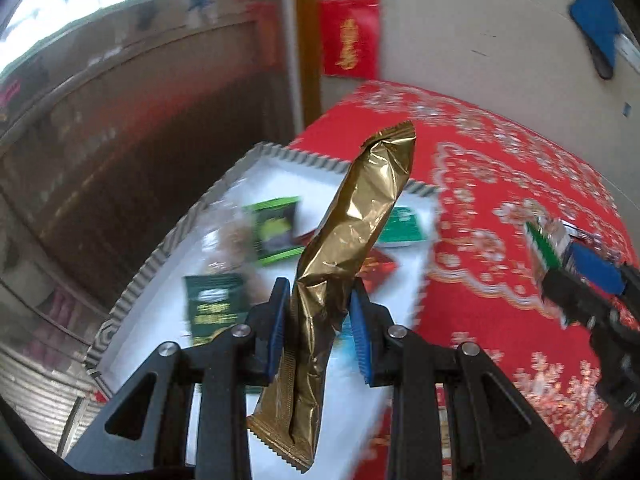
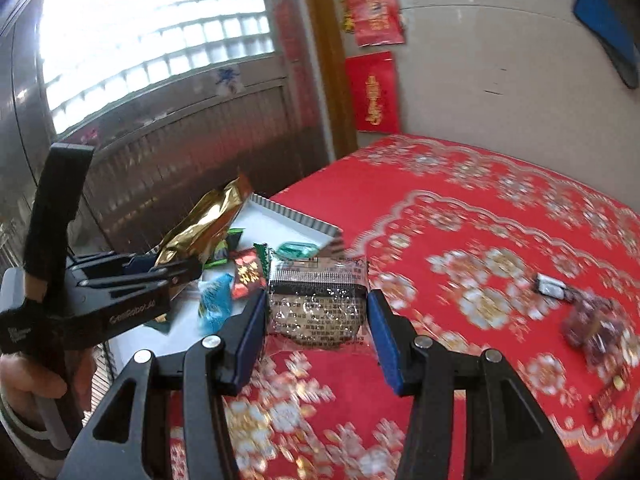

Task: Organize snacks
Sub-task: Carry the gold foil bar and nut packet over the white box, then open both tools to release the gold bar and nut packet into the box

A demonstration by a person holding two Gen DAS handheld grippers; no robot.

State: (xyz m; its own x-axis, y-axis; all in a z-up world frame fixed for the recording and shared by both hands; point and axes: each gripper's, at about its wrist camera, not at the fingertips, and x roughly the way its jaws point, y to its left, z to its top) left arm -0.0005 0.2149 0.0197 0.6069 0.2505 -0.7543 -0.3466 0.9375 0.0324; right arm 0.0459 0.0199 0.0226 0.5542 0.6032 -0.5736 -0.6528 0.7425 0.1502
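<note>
My left gripper (image 1: 320, 300) is shut on a long gold foil snack packet (image 1: 352, 232), which stands up over the white tray (image 1: 280, 160). Several small snack packs lie in the tray, green ones (image 1: 276, 228) and a red one (image 1: 376, 268). My right gripper (image 2: 316, 308) is shut on a clear-wrapped brown snack packet (image 2: 316, 304), held over the red patterned tablecloth (image 2: 480, 240) near the tray's (image 2: 296, 220) right edge. In the right wrist view the left gripper (image 2: 176, 268) shows at the left with the gold packet (image 2: 204, 224).
More loose snacks (image 2: 596, 328) lie on the cloth at the right. A dark wooden railing (image 2: 180, 152) and a bright window are behind the tray. Red paper hangings (image 2: 372, 92) are on the wall. A person's hand (image 2: 28, 380) holds the left gripper's handle.
</note>
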